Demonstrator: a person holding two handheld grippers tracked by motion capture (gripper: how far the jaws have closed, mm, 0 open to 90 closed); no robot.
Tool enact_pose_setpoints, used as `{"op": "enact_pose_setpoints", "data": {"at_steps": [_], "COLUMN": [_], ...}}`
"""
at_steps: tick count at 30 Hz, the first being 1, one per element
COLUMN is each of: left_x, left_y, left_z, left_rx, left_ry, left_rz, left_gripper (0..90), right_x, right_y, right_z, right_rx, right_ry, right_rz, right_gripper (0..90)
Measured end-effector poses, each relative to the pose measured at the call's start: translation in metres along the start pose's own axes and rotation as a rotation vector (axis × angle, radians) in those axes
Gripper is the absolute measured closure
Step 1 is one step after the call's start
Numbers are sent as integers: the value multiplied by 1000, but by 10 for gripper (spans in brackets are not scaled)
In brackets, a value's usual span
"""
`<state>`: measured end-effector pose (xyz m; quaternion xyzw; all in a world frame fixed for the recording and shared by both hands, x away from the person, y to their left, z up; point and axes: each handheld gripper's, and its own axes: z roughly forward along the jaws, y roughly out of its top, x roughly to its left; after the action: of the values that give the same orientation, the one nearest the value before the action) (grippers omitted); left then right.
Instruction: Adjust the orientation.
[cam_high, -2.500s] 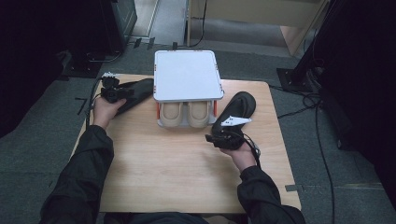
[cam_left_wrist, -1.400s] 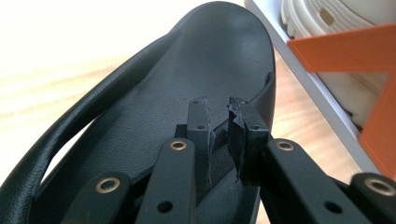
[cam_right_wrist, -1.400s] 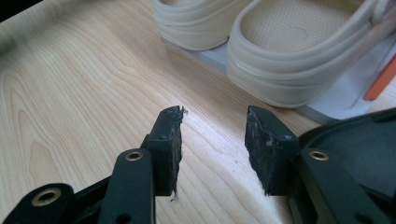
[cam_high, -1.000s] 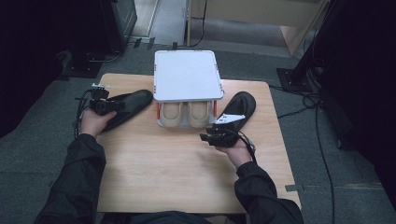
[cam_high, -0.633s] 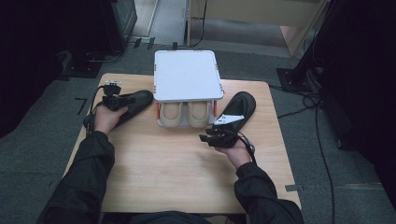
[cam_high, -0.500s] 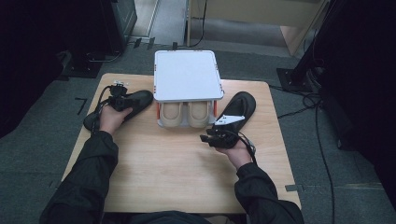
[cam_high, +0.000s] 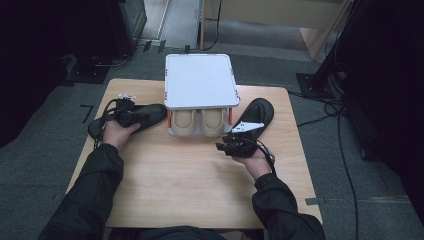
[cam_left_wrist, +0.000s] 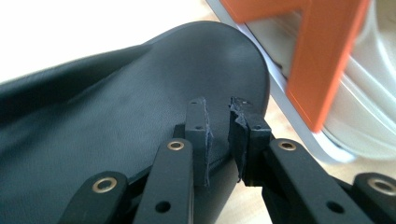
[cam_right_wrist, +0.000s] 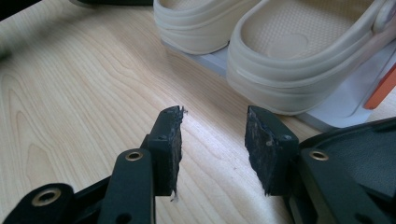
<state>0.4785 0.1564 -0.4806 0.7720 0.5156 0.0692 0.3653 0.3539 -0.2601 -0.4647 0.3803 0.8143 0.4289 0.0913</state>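
Note:
A black slipper lies left of a white shoe rack, sole side up. My left gripper hovers over its toe end, pointing at the rack; its jaws are shut to a narrow slit with nothing seen between the pads. A second black slipper lies right of the rack. My right gripper stands open beside it, low over the table, aimed at the beige clogs on the rack's lower shelf. Its pads hold nothing.
The rack has a flat white top and orange side supports. The pair of clogs fills its lower shelf. Bare wooden table stretches toward the person. Cables and dark equipment stand on the floor around the table.
The left hand has slid its gripper right along the left black slipper, toward the rack and a little lower. The right hand and its gripper have stayed put.

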Motion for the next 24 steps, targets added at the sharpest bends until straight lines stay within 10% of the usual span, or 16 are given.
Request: {"op": "enact_pose_setpoints", "data": {"at_steps": [24], "left_x": [-10], "left_y": [-41], "left_z": [-45], "left_rx": [-9], "left_ry": [-15], "left_rz": [29], "left_gripper": [744], "right_x": [-5], "right_y": [10], "right_z": [10], "right_rx": [7], "right_ry": [15], "right_rz": [-2], "right_gripper": [567]}}
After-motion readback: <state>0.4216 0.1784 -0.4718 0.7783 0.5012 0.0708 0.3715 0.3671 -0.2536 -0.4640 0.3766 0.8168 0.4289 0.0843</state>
